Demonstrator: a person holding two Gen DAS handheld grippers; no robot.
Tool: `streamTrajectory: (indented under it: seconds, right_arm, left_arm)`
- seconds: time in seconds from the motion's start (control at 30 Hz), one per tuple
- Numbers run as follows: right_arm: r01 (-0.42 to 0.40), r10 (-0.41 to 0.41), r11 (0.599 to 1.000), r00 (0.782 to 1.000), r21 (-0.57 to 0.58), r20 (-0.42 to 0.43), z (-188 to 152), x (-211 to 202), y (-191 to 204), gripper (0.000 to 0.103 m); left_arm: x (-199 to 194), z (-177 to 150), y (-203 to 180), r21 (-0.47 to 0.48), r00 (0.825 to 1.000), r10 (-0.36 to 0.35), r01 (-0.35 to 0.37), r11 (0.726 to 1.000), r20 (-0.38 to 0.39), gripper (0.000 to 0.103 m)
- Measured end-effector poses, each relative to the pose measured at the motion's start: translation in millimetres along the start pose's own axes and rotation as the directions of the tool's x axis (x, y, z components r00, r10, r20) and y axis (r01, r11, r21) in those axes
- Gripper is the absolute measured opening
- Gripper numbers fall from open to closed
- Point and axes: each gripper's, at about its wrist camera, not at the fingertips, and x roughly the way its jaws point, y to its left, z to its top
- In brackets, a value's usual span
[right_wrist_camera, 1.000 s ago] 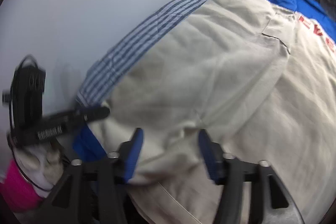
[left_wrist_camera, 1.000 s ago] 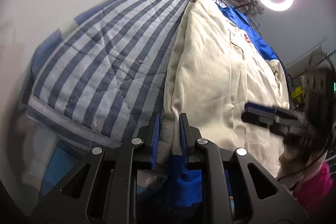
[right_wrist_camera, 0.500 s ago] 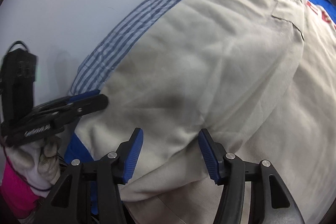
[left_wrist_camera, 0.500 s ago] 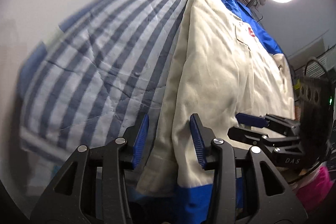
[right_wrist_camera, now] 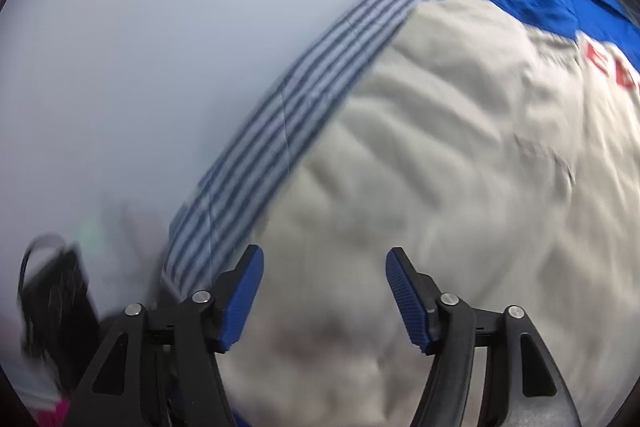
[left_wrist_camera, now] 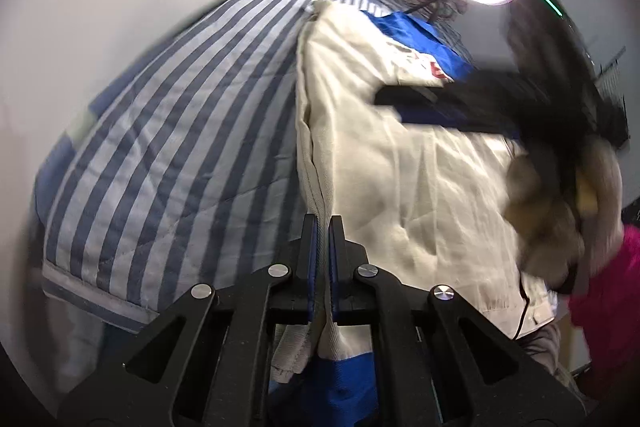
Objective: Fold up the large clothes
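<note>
Both changed: left gripper (left_wrist_camera: 323, 259) newly clamped on jacket (left_wrist_camera: 400, 167) edge, right gripper (right_wrist_camera: 324, 291) wider.

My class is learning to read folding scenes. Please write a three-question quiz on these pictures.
1. True or false: the left hand-held gripper is shut on the edge of the cream jacket.
2. What lies under the jacket? A) striped quilt B) bare floor C) wooden table
3. Fill in: the right hand-held gripper holds ____.

Key: 1 true; 2 A; 3 nothing, its jaws are opening above the jacket.
</note>
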Motion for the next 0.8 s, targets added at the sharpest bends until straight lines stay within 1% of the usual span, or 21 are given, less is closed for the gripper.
streamTrajectory:
  seconds: [0.13, 0.27, 0.3, 0.33, 0.37, 0.4, 0.43, 0.47, 0.5, 0.53, 0.57, 0.6, 0.63, 0.67, 0.7, 0.73, 0.77, 0.8]
  right_arm:
    - [0.115, -0.115, 0.993, 0.993, -0.002, -0.014, 40, 22, 12, 0.068]
    - [0.227, -0.229, 0.973, 0.972, -0.038, -0.054, 70, 54, 23, 0.069]
    - [0.252, -0.255, 0.966, 0.965, -0.050, -0.061, 73, 60, 25, 0.069]
    - [0.301, -0.306, 0.951, 0.949, -0.075, -0.078, 77, 70, 28, 0.069]
    - [0.329, -0.336, 0.940, 0.937, -0.090, -0.092, 80, 79, 30, 0.067]
    - [0.365, -0.376, 0.925, 0.920, -0.110, -0.111, 81, 88, 31, 0.066]
    - [0.396, -0.411, 0.909, 0.903, -0.129, -0.126, 81, 96, 31, 0.060]
    - [0.418, -0.436, 0.897, 0.890, -0.140, -0.133, 81, 103, 33, 0.049]
    - [0.433, -0.451, 0.890, 0.882, -0.145, -0.134, 78, 106, 33, 0.043]
    - [0.443, -0.461, 0.885, 0.877, -0.145, -0.132, 77, 107, 30, 0.032]
    - [0.442, -0.458, 0.887, 0.880, -0.137, -0.128, 78, 106, 27, 0.022]
    - [0.436, -0.451, 0.891, 0.884, -0.127, -0.124, 79, 103, 23, 0.016]
    - [0.426, -0.438, 0.898, 0.891, -0.112, -0.121, 79, 99, 18, 0.008]
    - [0.409, -0.418, 0.908, 0.901, -0.091, -0.117, 80, 94, 14, 0.005]
    - [0.392, -0.398, 0.917, 0.910, -0.073, -0.114, 81, 90, 7, 0.004]
    - [0.368, -0.372, 0.928, 0.922, -0.051, -0.110, 82, 85, 3, 0.003]
    - [0.342, -0.343, 0.939, 0.934, -0.029, -0.103, 82, 80, -1, 0.003]
    - [0.318, -0.318, 0.948, 0.944, -0.010, -0.092, 83, 74, -5, 0.002]
  left_arm:
    - [-3, 1, -16, 0.037, 1.000, 0.010, -0.010, 0.999, 0.015, 0.002]
    - [1, 3, -31, 0.063, 1.000, 0.013, -0.014, 0.998, 0.018, 0.002]
    - [2, 4, -34, 0.075, 1.000, 0.015, -0.017, 0.997, 0.019, 0.002]
    - [3, 4, -37, 0.087, 1.000, 0.018, -0.020, 0.996, 0.020, 0.002]
    - [5, 5, -41, 0.095, 1.000, 0.019, -0.021, 0.995, 0.019, 0.002]
    - [7, 5, -44, 0.107, 1.000, 0.021, -0.023, 0.994, 0.018, 0.002]
    - [9, 6, -48, 0.117, 1.000, 0.022, -0.024, 0.993, 0.016, 0.002]
    - [12, 6, -52, 0.124, 1.000, 0.026, -0.028, 0.992, 0.016, 0.002]
    - [15, 6, -56, 0.125, 0.999, 0.029, -0.031, 0.992, 0.017, 0.002]
    - [20, 7, -60, 0.120, 0.999, 0.031, -0.034, 0.992, 0.020, 0.002]
    - [21, 7, -61, 0.113, 0.999, 0.027, -0.030, 0.993, 0.022, 0.002]
    - [20, 6, -60, 0.102, 0.999, 0.035, -0.037, 0.994, 0.027, 0.002]
    - [19, 6, -59, 0.090, 0.998, 0.050, -0.053, 0.995, 0.035, 0.009]
    - [18, 5, -56, 0.077, 0.998, 0.057, -0.060, 0.995, 0.041, 0.029]
    - [18, 4, -53, 0.060, 0.998, 0.056, -0.059, 0.996, 0.041, 0.044]
    - [19, 2, -50, 0.039, 0.998, 0.058, -0.059, 0.997, 0.037, 0.067]
    - [20, 0, -47, 0.021, 0.998, 0.053, -0.053, 0.998, 0.034, 0.071]
    - [24, -2, -44, 0.013, 0.998, 0.053, -0.053, 0.998, 0.017, 0.071]
